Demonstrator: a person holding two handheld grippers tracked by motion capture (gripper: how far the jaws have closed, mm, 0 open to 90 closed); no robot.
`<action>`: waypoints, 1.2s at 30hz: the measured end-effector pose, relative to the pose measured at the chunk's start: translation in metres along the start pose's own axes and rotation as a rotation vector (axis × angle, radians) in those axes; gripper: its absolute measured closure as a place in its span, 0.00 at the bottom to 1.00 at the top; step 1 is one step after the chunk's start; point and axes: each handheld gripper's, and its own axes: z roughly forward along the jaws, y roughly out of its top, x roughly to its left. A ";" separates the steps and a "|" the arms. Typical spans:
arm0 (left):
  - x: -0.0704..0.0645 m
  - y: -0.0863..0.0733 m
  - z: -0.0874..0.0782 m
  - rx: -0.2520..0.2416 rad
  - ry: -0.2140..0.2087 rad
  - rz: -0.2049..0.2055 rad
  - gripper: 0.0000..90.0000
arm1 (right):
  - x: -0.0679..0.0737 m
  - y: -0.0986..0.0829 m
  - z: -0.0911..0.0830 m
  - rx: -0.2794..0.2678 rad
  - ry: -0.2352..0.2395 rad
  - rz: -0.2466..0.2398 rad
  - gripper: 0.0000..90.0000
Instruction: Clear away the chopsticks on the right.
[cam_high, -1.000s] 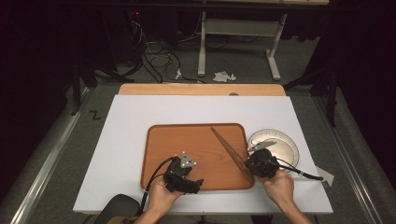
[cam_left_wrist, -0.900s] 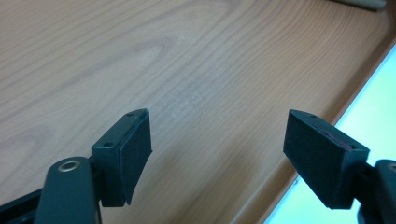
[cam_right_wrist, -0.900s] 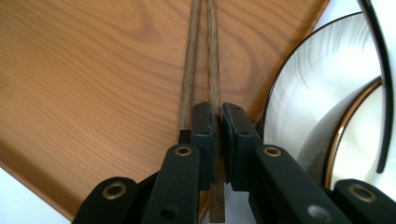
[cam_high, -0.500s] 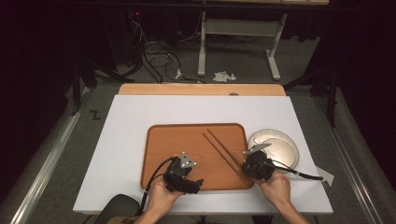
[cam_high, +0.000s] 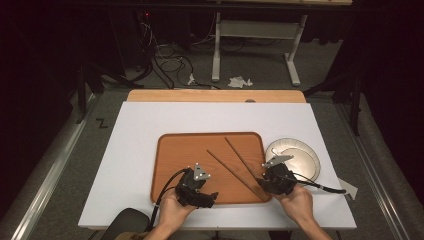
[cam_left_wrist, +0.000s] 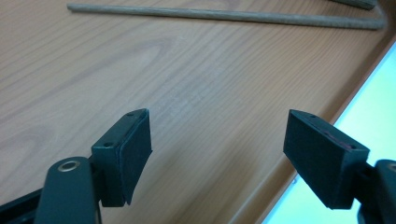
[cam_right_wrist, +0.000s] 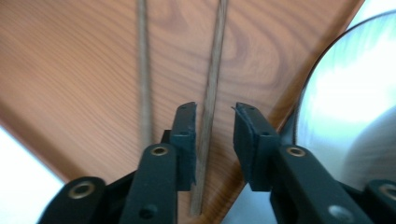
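Right gripper (cam_high: 263, 183): at the tray's near right corner, jaws a little apart, one chopstick (cam_right_wrist: 211, 105) running between them, against the left pad; not clamped.
Second chopstick (cam_right_wrist: 144, 74): just outside the left jaw, lying free on the wood.
Chopsticks in the high view: both (cam_high: 239, 167) lie slantwise across the right half of the wooden tray (cam_high: 175, 150), near ends by the right gripper, far ends spread apart.
Left gripper (cam_high: 200, 196): low over the tray's near edge, jaws wide apart, nothing between them.
Plate (cam_high: 300, 152): white, on the table just right of the tray, beside the right gripper.
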 end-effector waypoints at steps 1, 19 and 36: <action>0.000 0.000 0.000 -0.001 0.001 -0.001 0.26 | -0.001 -0.001 -0.004 -0.021 0.005 -0.001 0.76; 0.003 -0.001 -0.007 -0.029 0.019 -0.012 0.26 | -0.009 -0.038 -0.040 -0.162 0.009 -0.065 0.64; 0.004 -0.003 -0.009 -0.036 0.017 -0.025 0.26 | -0.013 -0.057 -0.029 -0.163 0.024 -0.059 0.59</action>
